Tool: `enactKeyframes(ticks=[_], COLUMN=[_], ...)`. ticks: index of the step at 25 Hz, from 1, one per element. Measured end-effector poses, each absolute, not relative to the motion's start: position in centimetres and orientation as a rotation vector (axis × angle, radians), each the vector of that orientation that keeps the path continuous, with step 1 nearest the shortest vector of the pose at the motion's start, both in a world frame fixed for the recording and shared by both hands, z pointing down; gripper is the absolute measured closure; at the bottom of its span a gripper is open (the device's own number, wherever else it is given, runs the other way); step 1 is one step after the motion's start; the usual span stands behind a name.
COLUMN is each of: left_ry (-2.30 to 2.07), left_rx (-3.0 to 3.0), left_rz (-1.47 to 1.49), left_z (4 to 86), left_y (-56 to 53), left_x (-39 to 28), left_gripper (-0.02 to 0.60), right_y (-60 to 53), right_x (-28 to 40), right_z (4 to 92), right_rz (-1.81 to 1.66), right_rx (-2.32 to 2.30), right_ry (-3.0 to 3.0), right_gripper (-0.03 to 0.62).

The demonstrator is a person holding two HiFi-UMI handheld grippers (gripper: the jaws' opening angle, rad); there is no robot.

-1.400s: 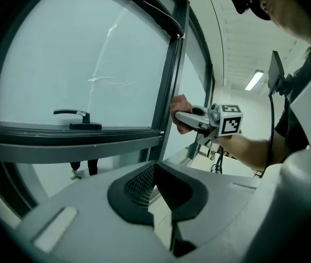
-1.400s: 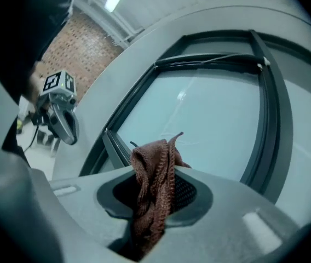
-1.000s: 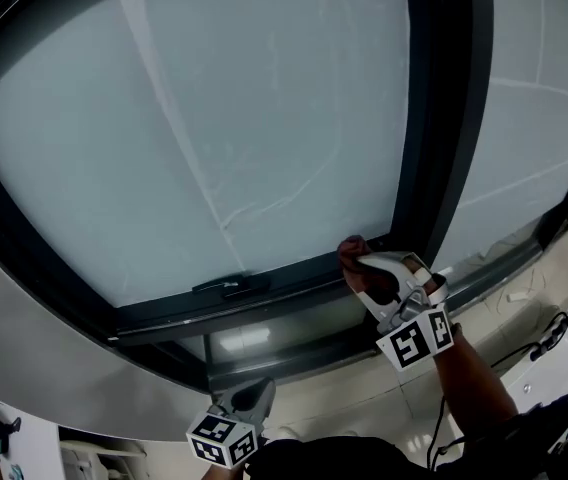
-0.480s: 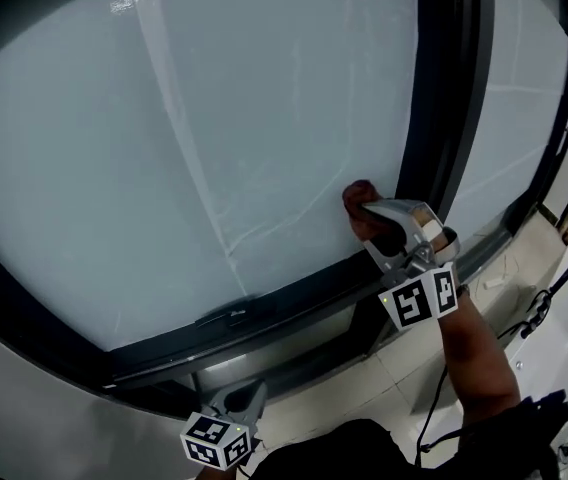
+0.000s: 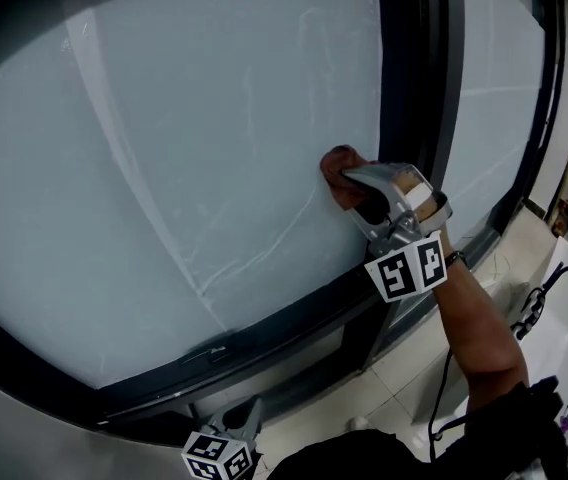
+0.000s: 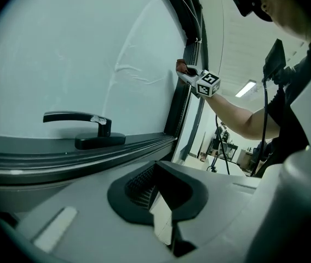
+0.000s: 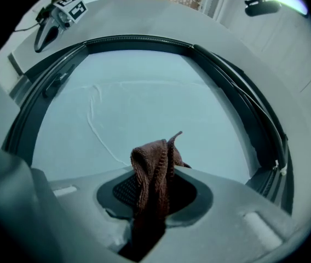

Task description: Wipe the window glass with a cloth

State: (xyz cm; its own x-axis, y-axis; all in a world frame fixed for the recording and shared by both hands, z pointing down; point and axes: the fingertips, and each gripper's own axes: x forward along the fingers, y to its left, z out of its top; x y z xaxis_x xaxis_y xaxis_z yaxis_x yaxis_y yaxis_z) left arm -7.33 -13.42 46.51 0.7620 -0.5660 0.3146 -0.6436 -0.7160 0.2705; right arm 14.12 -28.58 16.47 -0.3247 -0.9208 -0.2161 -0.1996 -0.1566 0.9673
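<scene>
Bottom left of the head view, the left gripper (image 5: 250, 410) hangs below the window handle (image 5: 207, 352), jaws pressed together on nothing. Right of centre, the right gripper (image 5: 356, 190) pinches the brown cloth (image 5: 340, 171) against the glass (image 5: 184, 148), beside the dark frame (image 5: 404, 118). Soft and light, it probably needs a firm pinch mid-bunch. No container shows.

Left gripper (image 5: 252, 411) — partly off bottom edge
</scene>
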Motion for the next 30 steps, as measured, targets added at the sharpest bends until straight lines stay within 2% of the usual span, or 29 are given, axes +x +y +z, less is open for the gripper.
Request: enactKeyframes(ticks=[13,30], left_ry=[-0.984,-0.983], left_rx=[2.564,2.531], left_rz=[0.284,0.344], left_z=[46.5,47.6], left_y=[-15.3,-14.8], left_x=[-3.2,-4.1], left_gripper=[0.565,0.565], right_y=[-31.9,-32.9], right_x=[16.7,17.1], right_z=[11.4,15.7], right_rz=[-1.614,-1.518], right_rx=[1.381,1.406], right_ry=[-1.350,-1.413], right_gripper=[0.516,0.516])
